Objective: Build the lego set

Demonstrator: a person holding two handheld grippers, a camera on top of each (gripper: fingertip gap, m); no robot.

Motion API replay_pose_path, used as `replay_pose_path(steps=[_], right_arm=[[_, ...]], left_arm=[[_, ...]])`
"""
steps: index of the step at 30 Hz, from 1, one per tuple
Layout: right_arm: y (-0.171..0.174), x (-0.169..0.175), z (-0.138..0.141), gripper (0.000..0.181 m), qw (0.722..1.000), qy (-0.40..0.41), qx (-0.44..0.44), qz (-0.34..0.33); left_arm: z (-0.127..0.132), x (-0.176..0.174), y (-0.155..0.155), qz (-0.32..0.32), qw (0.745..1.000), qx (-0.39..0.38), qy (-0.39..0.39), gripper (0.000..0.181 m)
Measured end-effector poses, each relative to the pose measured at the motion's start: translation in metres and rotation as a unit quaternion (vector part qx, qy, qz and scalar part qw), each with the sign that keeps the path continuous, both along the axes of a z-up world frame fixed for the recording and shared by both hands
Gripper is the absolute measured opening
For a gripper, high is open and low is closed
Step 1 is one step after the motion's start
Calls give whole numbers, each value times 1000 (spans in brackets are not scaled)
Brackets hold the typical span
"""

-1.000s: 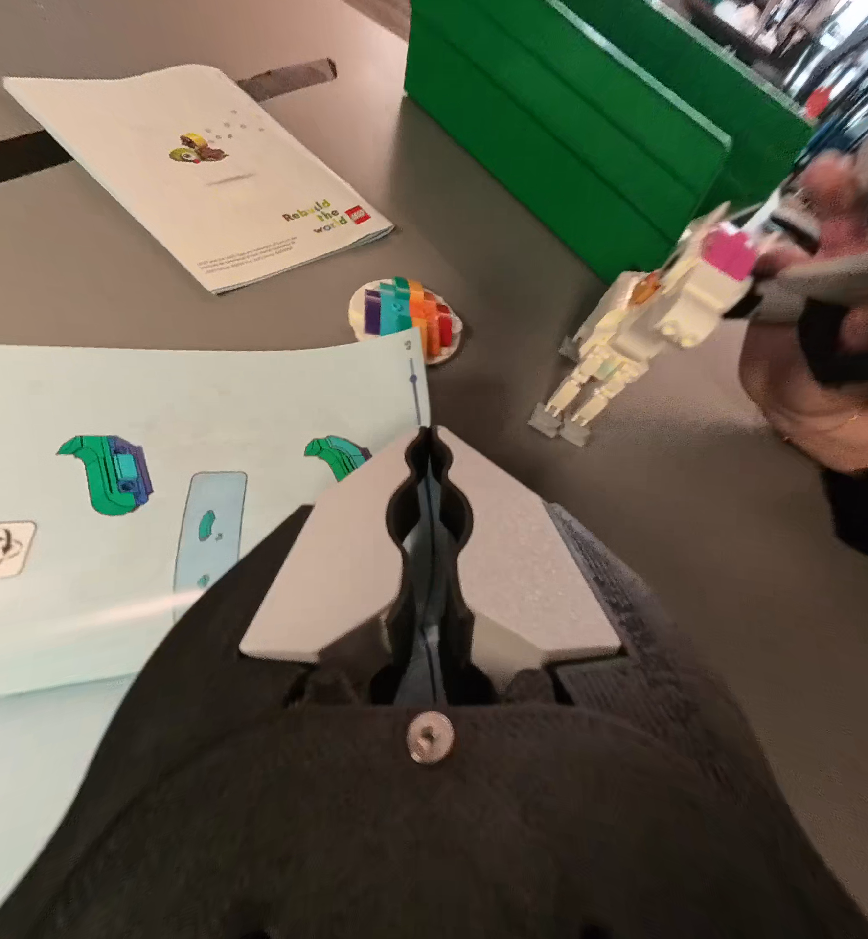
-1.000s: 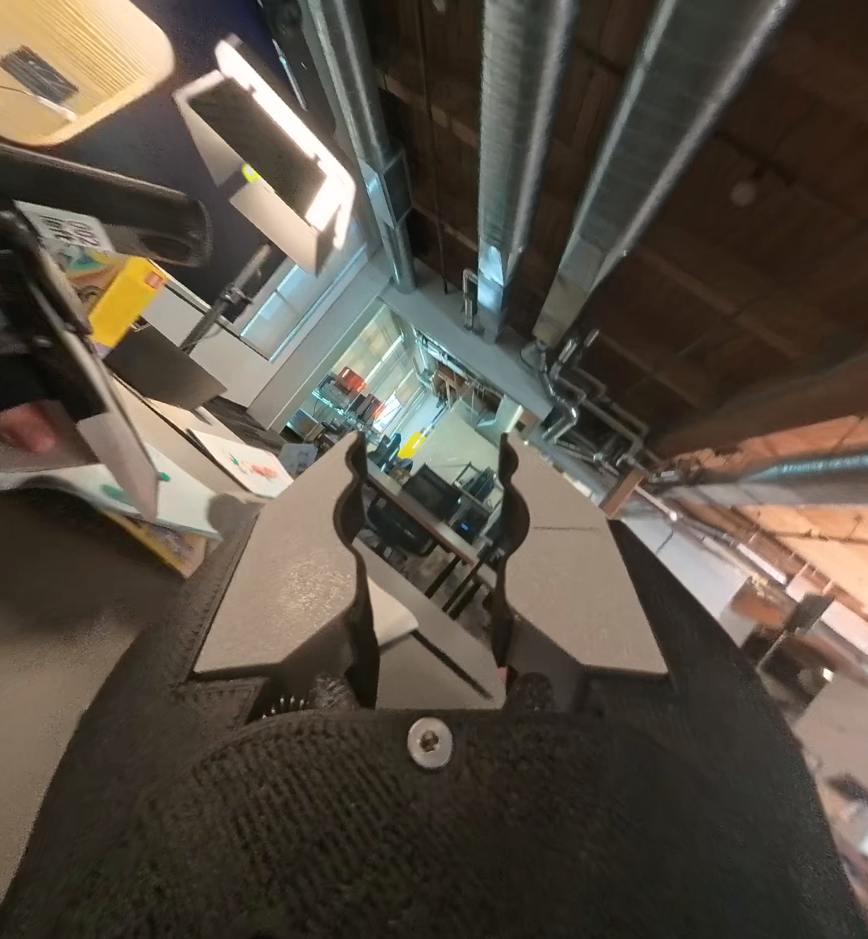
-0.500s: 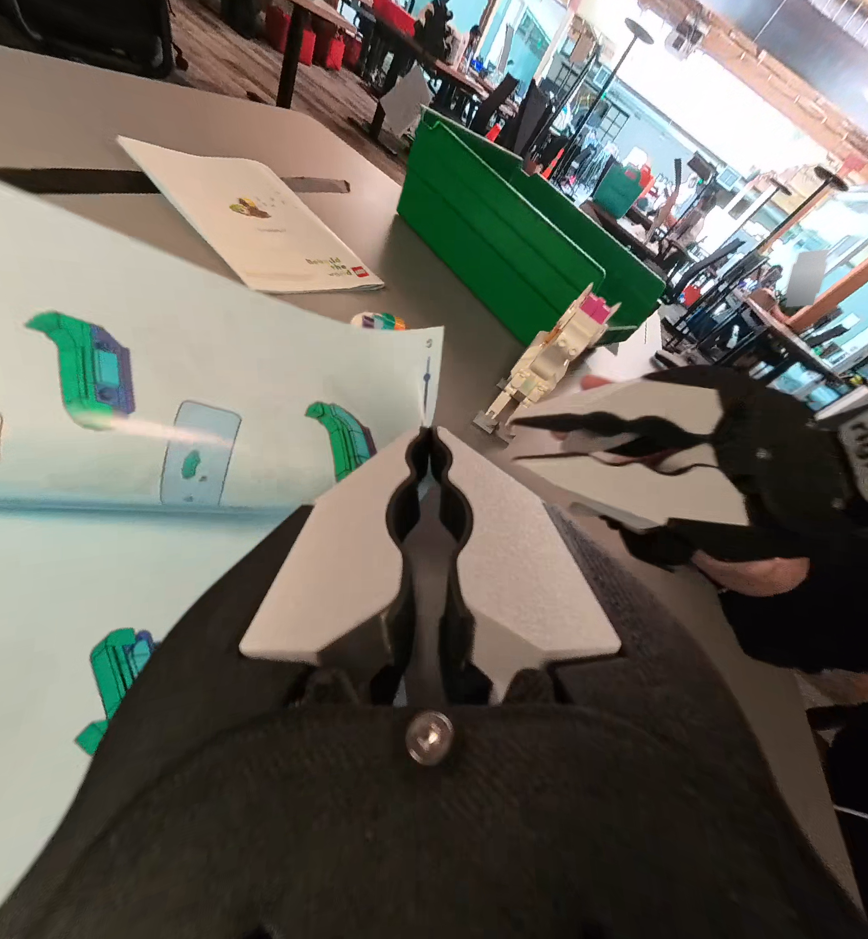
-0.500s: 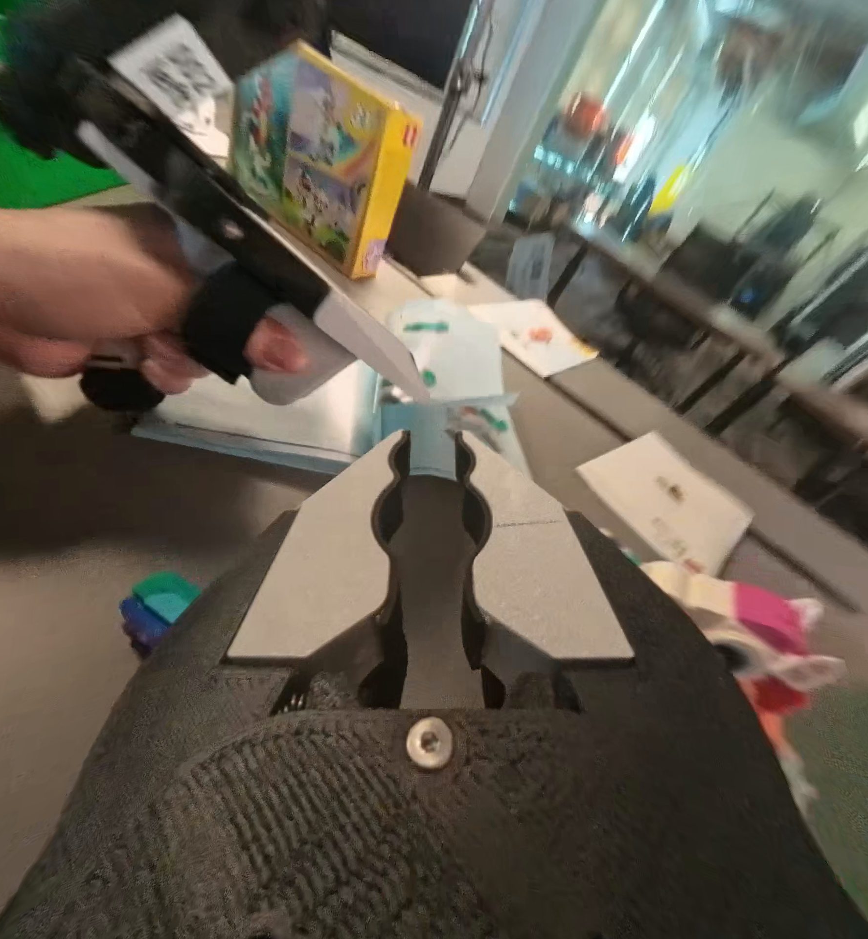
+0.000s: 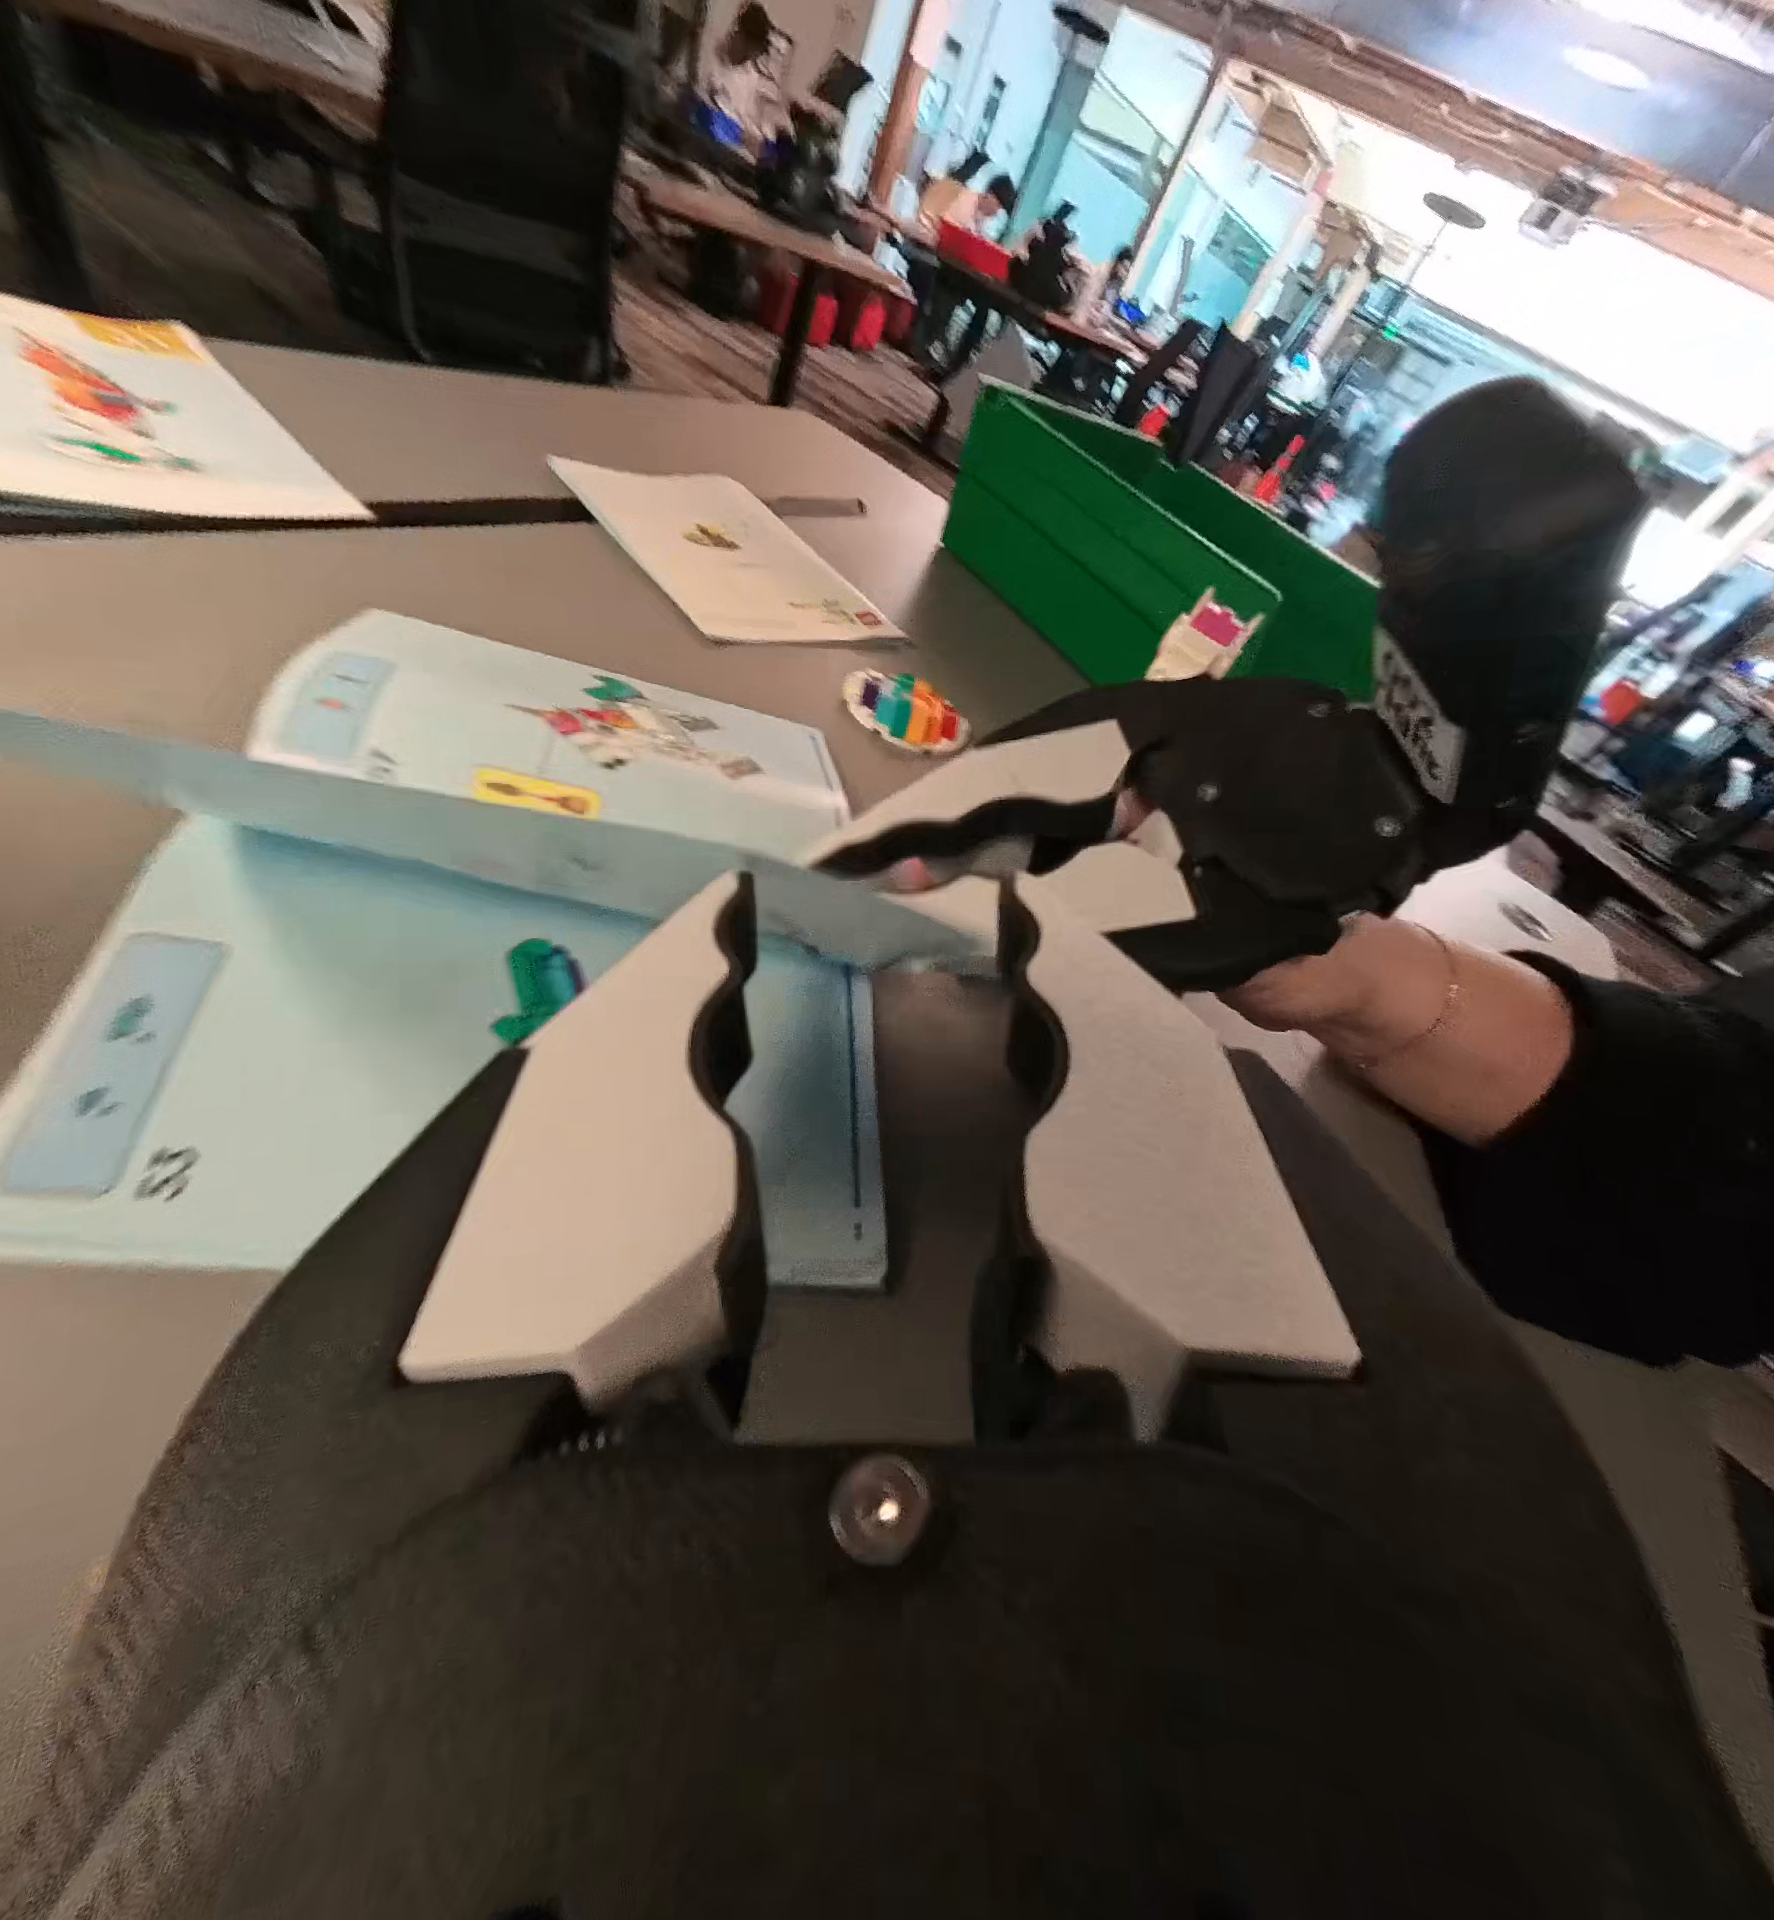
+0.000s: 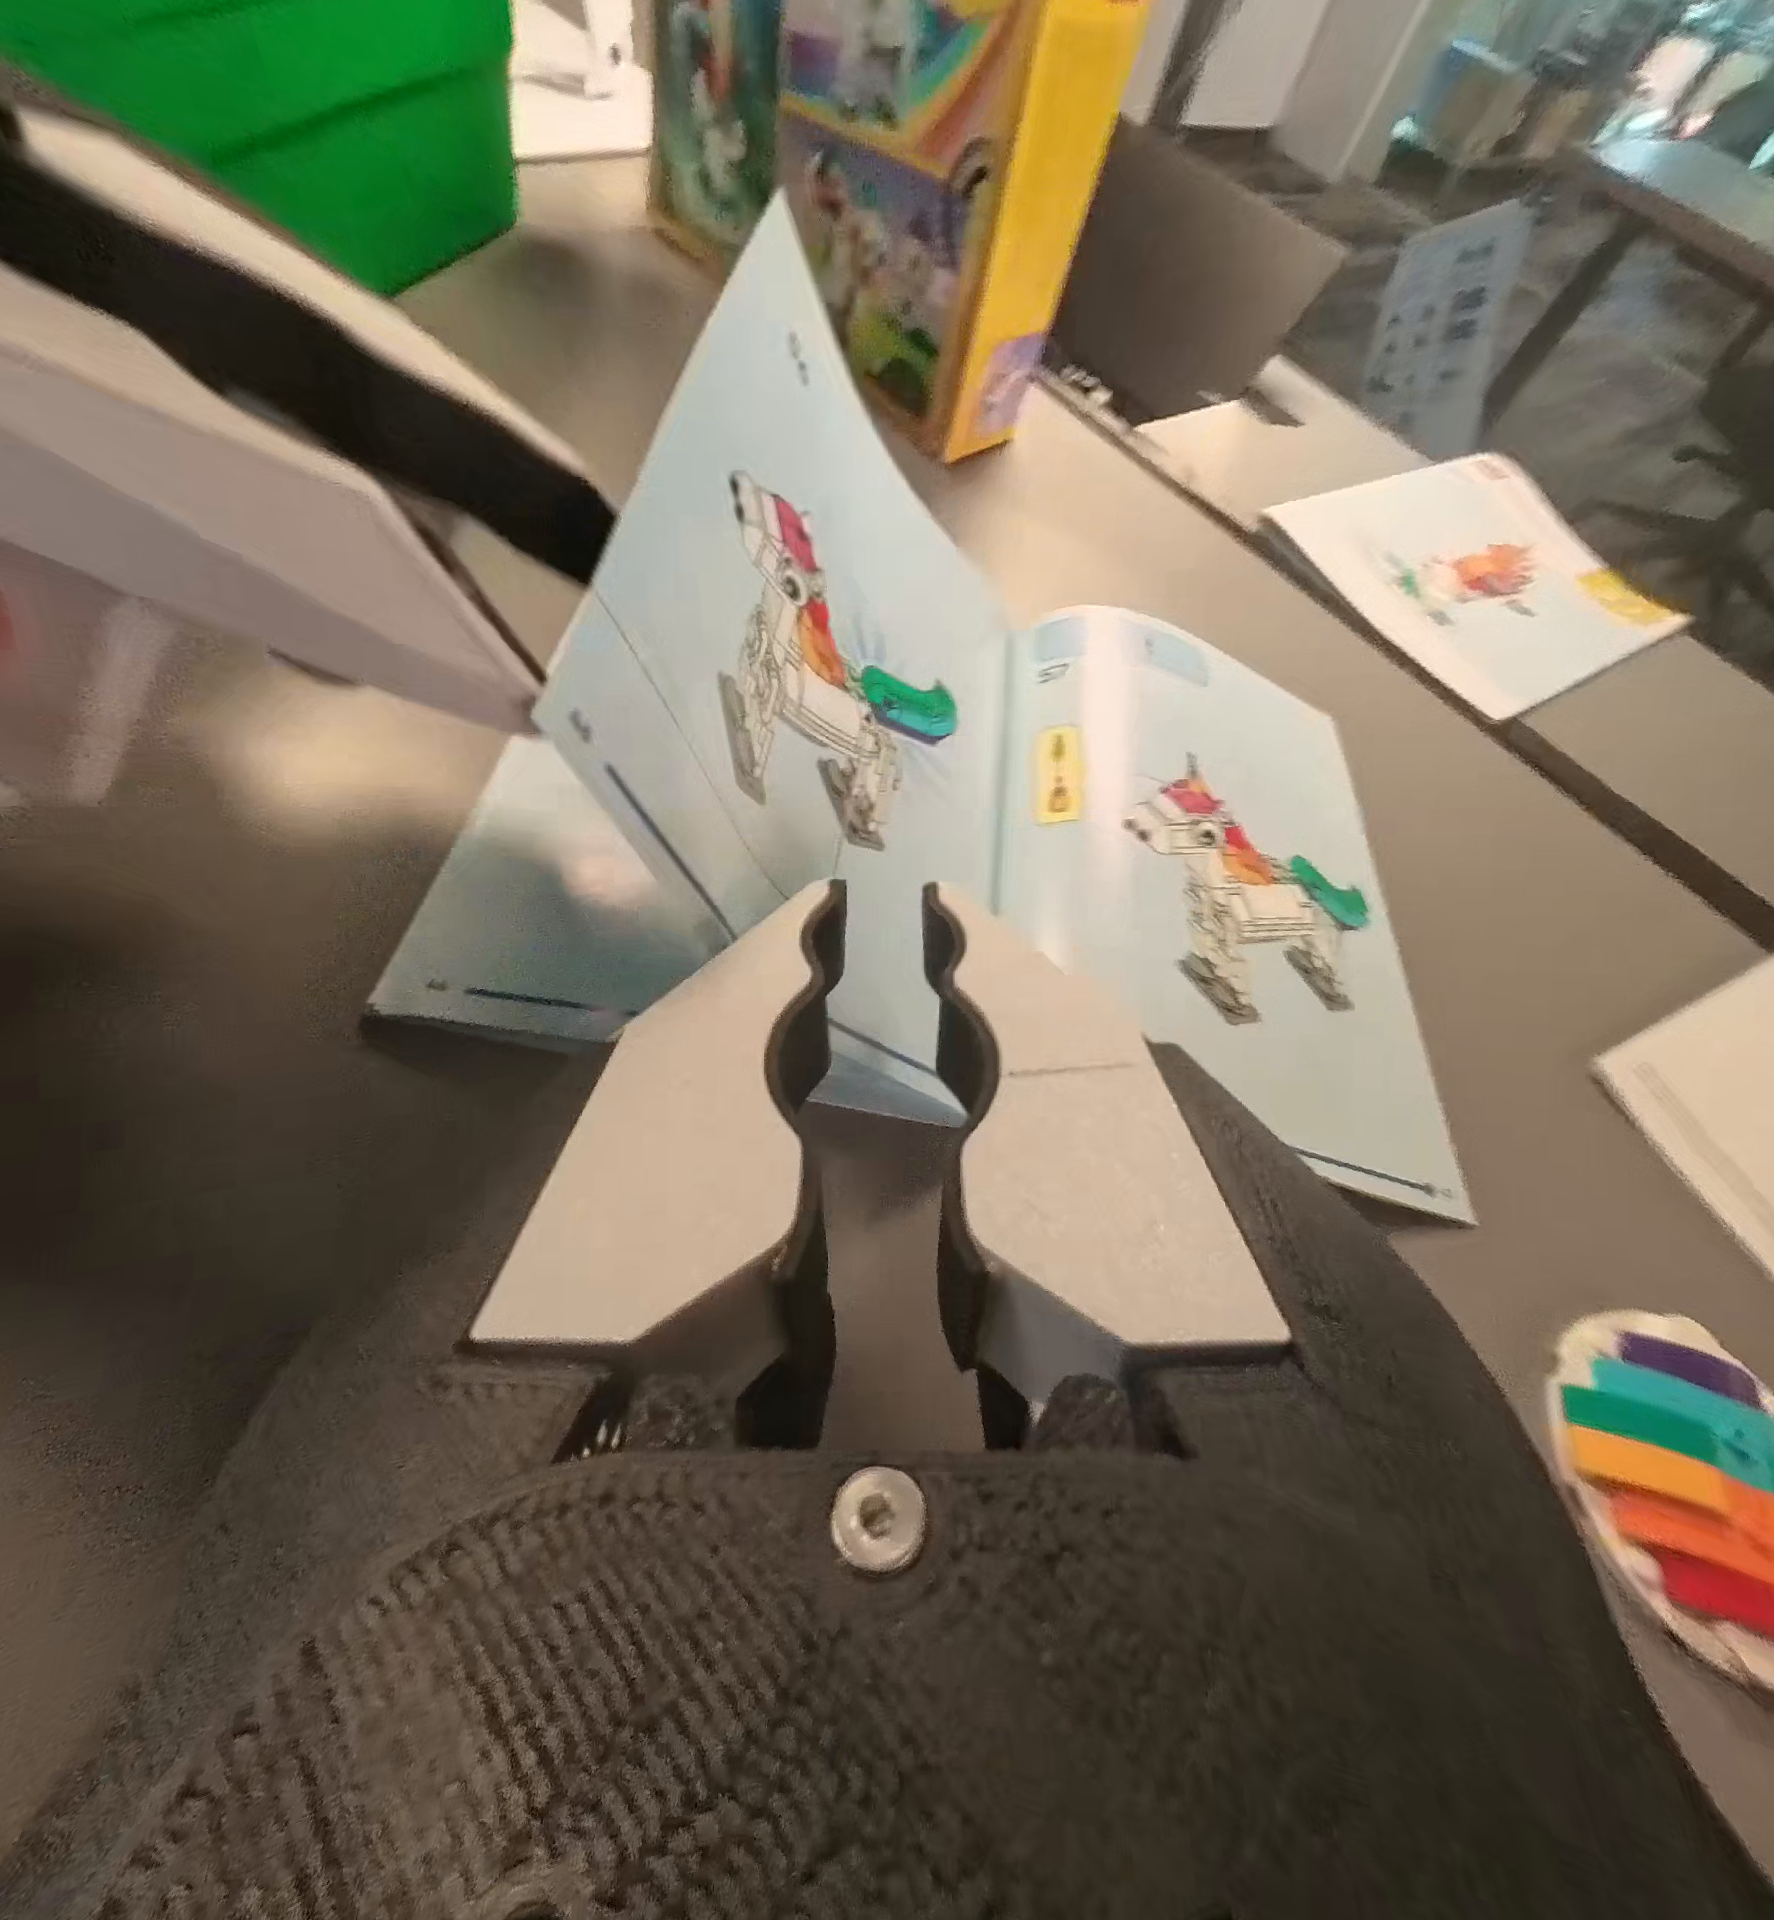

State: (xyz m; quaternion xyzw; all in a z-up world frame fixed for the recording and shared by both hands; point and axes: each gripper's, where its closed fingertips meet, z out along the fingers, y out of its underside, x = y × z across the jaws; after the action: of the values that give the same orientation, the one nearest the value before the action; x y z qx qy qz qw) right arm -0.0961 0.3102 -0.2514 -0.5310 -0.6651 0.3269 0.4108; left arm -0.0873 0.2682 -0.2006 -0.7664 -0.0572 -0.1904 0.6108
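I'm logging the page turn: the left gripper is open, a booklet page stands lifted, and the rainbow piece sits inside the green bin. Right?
Not quite. The rainbow piece lies on the grey table, outside the green bin, as the left wrist view shows. The rest holds: the left gripper is open and a booklet page stands lifted.

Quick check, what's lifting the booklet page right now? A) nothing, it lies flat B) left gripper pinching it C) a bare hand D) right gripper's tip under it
D: in the left wrist view the right gripper has its tip against the edge of the raised page, while the left gripper sits open just short of it with nothing between its fingers.
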Motion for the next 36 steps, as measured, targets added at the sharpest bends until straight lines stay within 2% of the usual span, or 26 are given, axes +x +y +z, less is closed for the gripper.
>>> replay_pose_path(steps=[5, 11, 16, 21, 28, 30, 32, 36], right_arm=[[-7, -1, -28, 21, 996, -90, -1, 19], [7, -5, -28, 43, 996, -89, 6, -5], [11, -4, -31, 53, 993, -109, -31, -15], [12, -3, -32, 54, 992, -111, -50, -29], [6, 8, -34, 51, 984, -126, -87, -89], [-7, 12, -34, 50, 984, -135, -92, -74], [-18, 16, -32, 58, 985, -136, -94, -50], [-17, 24, -13, 56, 995, -78, -64, -24]], left_arm=[[29, -27, -26, 91, 992, 77, 36, 43], [48, -29, -34, 111, 984, 128, 51, 38], [46, -26, -33, 106, 985, 130, 51, 37], [44, -24, -33, 103, 985, 132, 47, 36], [43, -23, -33, 115, 982, 140, 59, 34], [42, -18, -32, 110, 982, 139, 64, 34], [44, -16, -32, 108, 981, 146, 66, 33], [51, -20, -38, 123, 976, 167, 73, 32]])
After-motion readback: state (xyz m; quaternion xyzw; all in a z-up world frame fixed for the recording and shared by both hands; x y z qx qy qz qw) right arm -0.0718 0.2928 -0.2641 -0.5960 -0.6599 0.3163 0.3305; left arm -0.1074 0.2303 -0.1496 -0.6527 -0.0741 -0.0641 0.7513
